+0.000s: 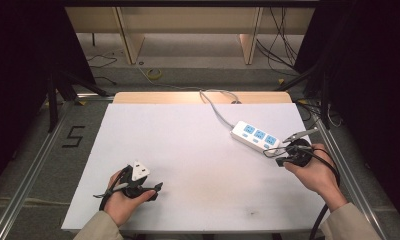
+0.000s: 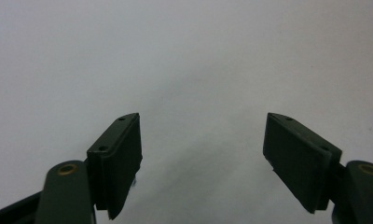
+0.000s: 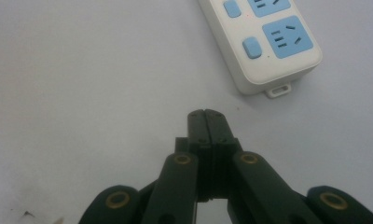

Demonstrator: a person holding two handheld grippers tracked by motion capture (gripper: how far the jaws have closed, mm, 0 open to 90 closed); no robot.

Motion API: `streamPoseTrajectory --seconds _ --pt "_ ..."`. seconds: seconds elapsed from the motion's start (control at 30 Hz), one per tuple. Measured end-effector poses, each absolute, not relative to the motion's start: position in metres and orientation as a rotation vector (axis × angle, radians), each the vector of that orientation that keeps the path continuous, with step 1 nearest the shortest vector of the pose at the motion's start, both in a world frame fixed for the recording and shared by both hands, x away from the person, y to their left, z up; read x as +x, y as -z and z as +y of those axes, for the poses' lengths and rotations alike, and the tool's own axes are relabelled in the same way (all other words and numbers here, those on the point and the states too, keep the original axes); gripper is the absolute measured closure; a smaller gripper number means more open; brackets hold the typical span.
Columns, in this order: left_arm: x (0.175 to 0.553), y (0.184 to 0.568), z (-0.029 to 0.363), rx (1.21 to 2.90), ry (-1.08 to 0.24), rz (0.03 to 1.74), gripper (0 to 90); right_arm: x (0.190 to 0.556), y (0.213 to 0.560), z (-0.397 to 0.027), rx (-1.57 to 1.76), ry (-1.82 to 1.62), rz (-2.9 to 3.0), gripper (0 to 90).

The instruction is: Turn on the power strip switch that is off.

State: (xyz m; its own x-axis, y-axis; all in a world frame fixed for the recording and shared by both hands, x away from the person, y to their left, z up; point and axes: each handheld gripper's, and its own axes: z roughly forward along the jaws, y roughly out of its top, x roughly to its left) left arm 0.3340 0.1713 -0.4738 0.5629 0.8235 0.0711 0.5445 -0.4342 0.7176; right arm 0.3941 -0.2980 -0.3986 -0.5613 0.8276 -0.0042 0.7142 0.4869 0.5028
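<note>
The left tool (image 2: 202,163) hangs over bare white worktop (image 1: 198,150), its jaws spread wide and released, nothing between them. The right tool (image 3: 207,122) is clenched, jaws pressed together on nothing. Just ahead of its tips and to their right lies a white power strip (image 3: 261,42) with blue sockets, flat on the worktop, apart from the tool.

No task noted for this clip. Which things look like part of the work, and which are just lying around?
Likely part of the work:
- power strip with its grey cord, on the white table
- left gripper, open
- right gripper, shut, empty

Lying about:
- yellow cable coil on the floor
- black cables behind the table
</note>
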Motion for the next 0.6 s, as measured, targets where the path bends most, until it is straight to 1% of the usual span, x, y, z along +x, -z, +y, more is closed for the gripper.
streamPoseTrajectory --seconds 0.6 --pt "0.334 0.474 0.171 2.145 -0.552 1.091 28.0 0.405 0.394 -0.298 1.326 -0.644 2.487 90.0"
